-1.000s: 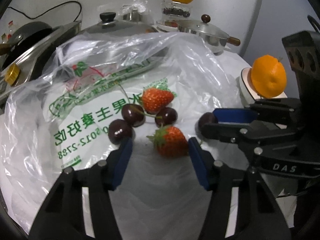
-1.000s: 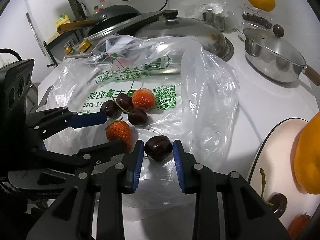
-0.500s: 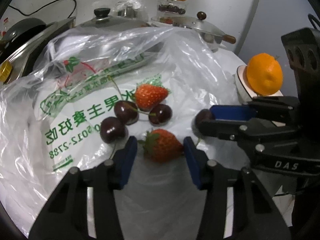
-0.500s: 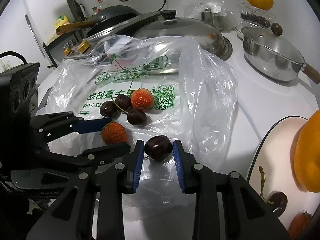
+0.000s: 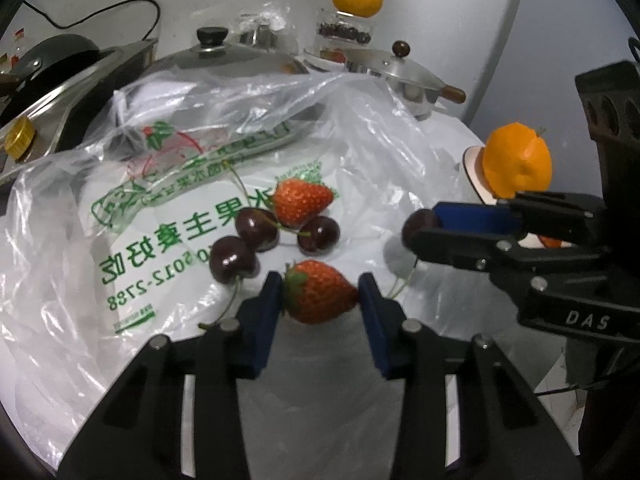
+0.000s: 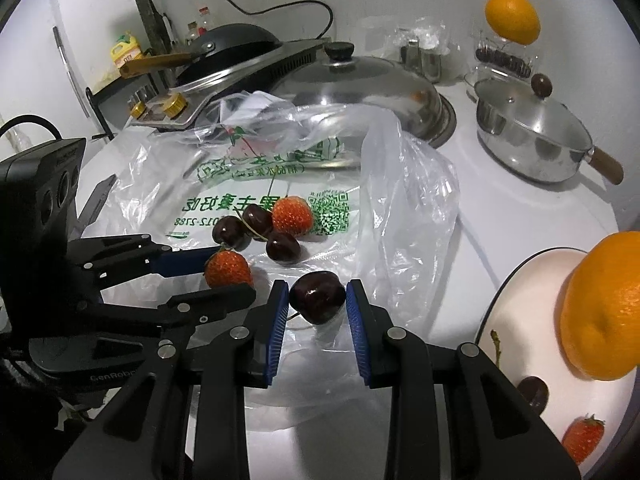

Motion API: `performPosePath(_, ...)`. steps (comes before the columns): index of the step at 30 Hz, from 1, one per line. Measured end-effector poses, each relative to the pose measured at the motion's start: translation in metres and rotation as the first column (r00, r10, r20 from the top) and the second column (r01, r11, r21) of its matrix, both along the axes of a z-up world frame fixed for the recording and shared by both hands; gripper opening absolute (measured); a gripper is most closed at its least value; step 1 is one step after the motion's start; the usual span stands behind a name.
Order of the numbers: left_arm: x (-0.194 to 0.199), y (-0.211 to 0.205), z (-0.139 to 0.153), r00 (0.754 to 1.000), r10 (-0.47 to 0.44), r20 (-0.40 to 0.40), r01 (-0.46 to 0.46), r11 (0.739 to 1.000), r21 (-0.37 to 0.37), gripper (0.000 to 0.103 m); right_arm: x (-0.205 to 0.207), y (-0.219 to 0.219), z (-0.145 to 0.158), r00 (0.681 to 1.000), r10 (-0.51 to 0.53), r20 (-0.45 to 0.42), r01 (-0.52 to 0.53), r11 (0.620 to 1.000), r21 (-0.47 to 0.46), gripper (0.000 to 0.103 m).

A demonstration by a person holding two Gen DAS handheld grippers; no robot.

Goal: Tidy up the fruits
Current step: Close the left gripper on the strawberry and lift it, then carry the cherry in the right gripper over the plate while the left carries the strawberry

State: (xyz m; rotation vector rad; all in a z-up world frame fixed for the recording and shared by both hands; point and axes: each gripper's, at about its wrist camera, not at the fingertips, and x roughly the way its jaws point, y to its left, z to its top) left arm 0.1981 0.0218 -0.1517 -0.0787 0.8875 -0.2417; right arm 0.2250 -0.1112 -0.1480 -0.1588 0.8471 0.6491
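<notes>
On a clear plastic bag [image 5: 160,220] printed in green lie a strawberry [image 5: 302,202] and three dark cherries [image 5: 256,228]. My left gripper [image 5: 320,282] is closing on a second strawberry [image 5: 320,298], and both blue pads touch its sides. My right gripper [image 6: 318,286] is shut on a dark cherry [image 6: 318,300], just above the bag. In the right wrist view the left gripper [image 6: 232,272] shows at the left with its strawberry [image 6: 228,274]. A white plate [image 6: 520,300] at the right holds an orange [image 6: 604,304], a cherry [image 6: 532,394] and a strawberry [image 6: 582,436].
Behind the bag stand a domed steel lid [image 6: 360,84], a lidded saucepan [image 6: 528,136] with a wooden handle, and a black pan [image 6: 232,46] on a cooker. Another orange [image 6: 512,12] rests on a glass container by the wall. White worktop shows between bag and plate.
The left gripper's jaws have narrowed from wide apart until they touch the near strawberry. The right gripper has kept its hold on the cherry and stayed in place.
</notes>
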Motion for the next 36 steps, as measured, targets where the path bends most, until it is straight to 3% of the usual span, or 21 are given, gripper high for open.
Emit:
performPosePath(19, -0.017, -0.018, 0.051, 0.995, -0.020, 0.100, 0.018, 0.999, 0.029, 0.040, -0.031, -0.024, 0.045, 0.994, -0.027, 0.102, 0.025, 1.000, 0.019, 0.032)
performPosePath(36, -0.028, -0.075, 0.066, 0.988, -0.087, 0.124, 0.080, 0.995, 0.064, 0.040, -0.056, -0.090, 0.059, 0.985, -0.102, 0.137, 0.097, 0.994, 0.041, 0.032)
